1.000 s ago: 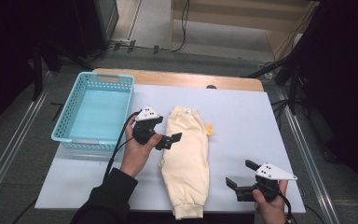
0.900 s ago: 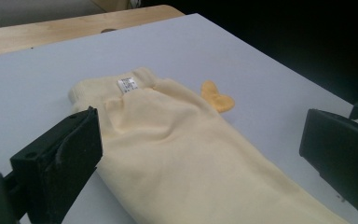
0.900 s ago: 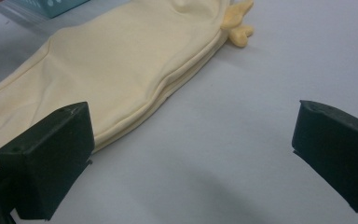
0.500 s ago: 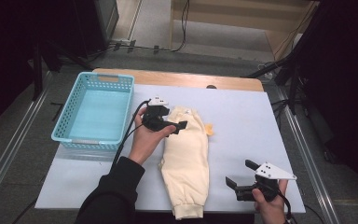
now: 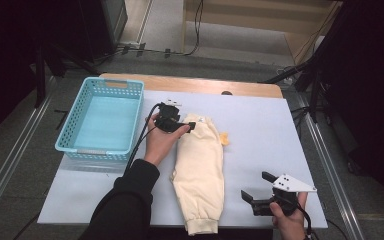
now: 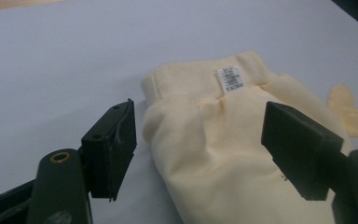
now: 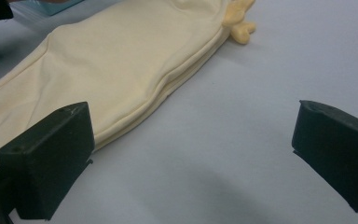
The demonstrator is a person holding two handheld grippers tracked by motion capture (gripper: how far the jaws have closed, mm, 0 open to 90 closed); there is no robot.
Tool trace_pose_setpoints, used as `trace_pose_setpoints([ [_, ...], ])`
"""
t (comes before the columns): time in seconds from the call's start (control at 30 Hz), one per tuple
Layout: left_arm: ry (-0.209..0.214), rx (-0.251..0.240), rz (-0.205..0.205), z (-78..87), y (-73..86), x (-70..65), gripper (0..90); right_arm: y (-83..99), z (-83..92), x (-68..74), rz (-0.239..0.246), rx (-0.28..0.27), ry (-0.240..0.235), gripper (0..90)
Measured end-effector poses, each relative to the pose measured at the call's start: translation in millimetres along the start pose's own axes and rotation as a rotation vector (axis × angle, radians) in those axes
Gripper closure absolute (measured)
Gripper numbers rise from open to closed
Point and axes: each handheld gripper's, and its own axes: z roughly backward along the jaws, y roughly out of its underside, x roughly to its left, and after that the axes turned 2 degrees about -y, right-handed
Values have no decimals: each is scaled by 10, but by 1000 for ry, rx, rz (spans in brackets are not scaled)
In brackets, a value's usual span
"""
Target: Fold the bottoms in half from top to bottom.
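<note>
Since a second ago the left gripper (image 5: pixel 190 126) has slid from the garment's left side to its waistband end, jaws closing in around the cloth but not yet pinching.
Folded cream garment (image 5: pixel 200 170) lies mid-table, soft, light, floppy; its ribbed waistband (image 6: pixel 200 77) looks the firmest hold; right gripper (image 5: pixel 260 192) waits spread wide near the table's (image 5: pixel 260 120) front right corner; the matte white top should let cloth drag; dim room behind.

Pale cream-yellow folded cotton garment (image 5: pixel 198 170) with white printed label (image 6: pixel 229 78) and deeper yellow fabric tab (image 5: pixel 223 139), light blue perforated plastic basket (image 5: pixel 68 136), pale lavender-white table mat (image 5: pixel 260 125), tan wooden table edge (image 5: pixel 205 85), black two-jaw grippers (image 5: pixel 186 126) (image 5: pixel 256 189).
</note>
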Motion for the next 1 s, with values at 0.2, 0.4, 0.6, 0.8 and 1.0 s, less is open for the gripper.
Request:
trace_pose_setpoints([
  [0.2,-19,26,25,-90,18,77,319,4,-6,-4,0,2,-2,0],
  [0.4,-18,48,36,-155,55,131,376,6,-6,-10,2,4,-1,0],
  [0.6,-5,61,36,-212,87,98,422,8,-17,-12,-1,7,-3,0],
  [0.8,-4,77,42,-231,103,73,458,8,-23,-24,2,8,-1,0],
  [1.0,-21,100,27,-258,133,27,515,-23,-46,-53,-11,7,5,0],
])
